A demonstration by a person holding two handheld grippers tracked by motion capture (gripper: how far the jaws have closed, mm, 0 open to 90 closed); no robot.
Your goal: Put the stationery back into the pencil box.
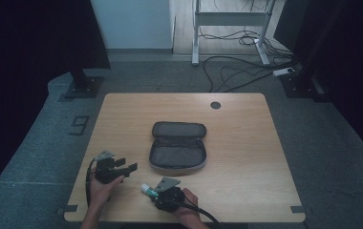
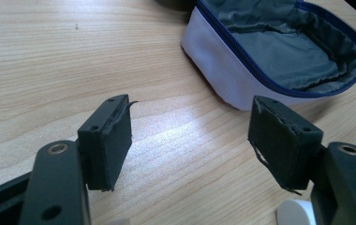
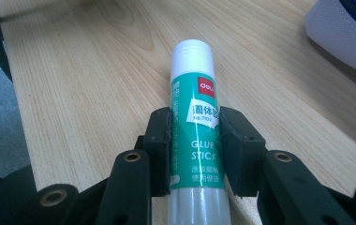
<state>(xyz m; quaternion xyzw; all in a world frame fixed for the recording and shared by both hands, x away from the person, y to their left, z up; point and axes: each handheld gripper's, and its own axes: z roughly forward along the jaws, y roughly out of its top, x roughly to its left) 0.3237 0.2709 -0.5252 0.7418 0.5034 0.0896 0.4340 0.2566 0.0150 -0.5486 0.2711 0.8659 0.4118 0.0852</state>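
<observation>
Dim room, pale wooden worktop (image 1: pixel 246 143): the glue stick's (image 3: pixel 196 126) lower end is cut off at the right tongs view's bottom edge. An unzipped grey pouch (image 1: pixel 177 151) lies mid-worktop, just beyond both hands. Left tongs (image 2: pixel 190 140) stand spread and empty; right tongs (image 3: pixel 196 151) pinch the glue stick at the near edge.

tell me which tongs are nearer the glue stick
Right. The right tongs are shut on the glue stick; the left tongs stand open beside it, to its left in the high view.
</observation>
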